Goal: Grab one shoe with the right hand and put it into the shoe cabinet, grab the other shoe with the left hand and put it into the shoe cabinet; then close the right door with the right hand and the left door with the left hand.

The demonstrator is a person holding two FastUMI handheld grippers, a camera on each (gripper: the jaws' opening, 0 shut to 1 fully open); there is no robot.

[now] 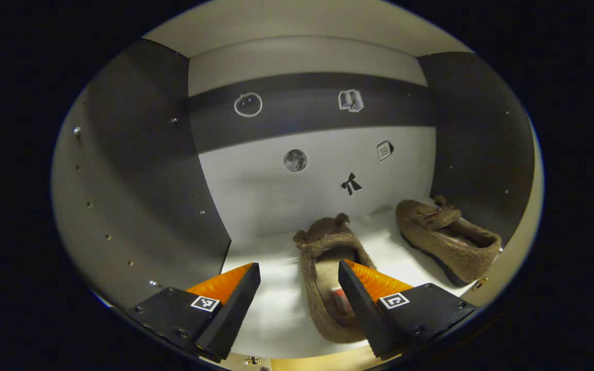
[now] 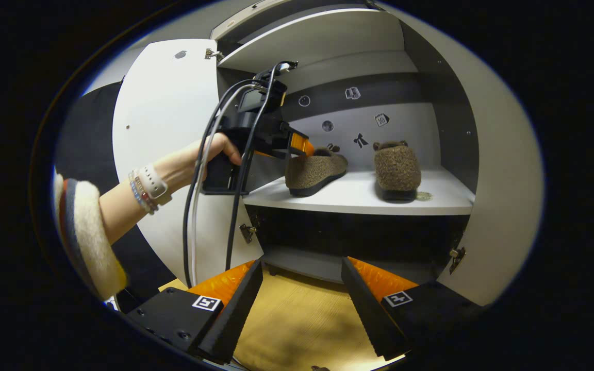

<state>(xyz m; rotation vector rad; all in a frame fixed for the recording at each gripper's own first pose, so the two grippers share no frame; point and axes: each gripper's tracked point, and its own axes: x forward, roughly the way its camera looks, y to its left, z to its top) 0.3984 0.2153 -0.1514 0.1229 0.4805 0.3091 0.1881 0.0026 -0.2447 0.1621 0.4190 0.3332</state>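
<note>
Both shoes already stand on the shelf, so the left tool and right tool are released, ready for the doors.

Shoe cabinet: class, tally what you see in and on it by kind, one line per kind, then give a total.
Brown furry shoes on the shelf: 2 (left shoe, right shoe)
Open cabinet doors: 2 (left door, right door)
Stickers on the back wall: 5, first
Total: 9

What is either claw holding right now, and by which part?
Nothing. The left claw is open, with one shoe lying on the shelf between its fingers, ungripped. The right claw is open and empty.
</note>
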